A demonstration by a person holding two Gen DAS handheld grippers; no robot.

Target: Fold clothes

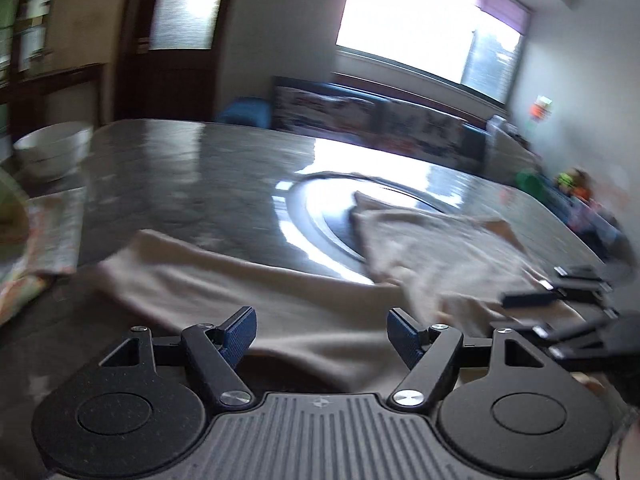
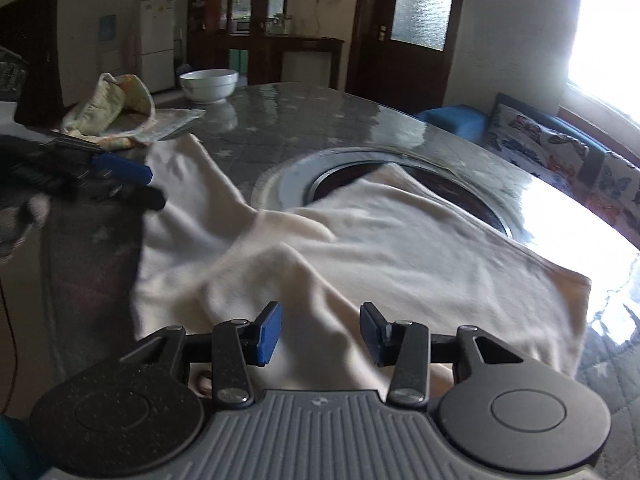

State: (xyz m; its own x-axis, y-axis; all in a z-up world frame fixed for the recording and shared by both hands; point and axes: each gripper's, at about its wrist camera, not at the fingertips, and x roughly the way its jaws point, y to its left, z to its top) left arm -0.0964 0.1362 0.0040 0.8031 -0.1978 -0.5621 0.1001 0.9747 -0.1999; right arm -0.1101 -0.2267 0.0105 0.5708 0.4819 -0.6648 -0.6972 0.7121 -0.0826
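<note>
A cream garment (image 2: 360, 240) lies rumpled along the table's (image 2: 280, 120) near edge, part over its round inset. Both grippers, left (image 1: 321, 330) and right (image 2: 320, 334), hover over it, jaws wide, holding nothing.

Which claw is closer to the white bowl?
Left. The left claw is at the cloth's left edge, on the bowl's side of the table. The right claw is farther back, over the cloth's near edge.
</note>
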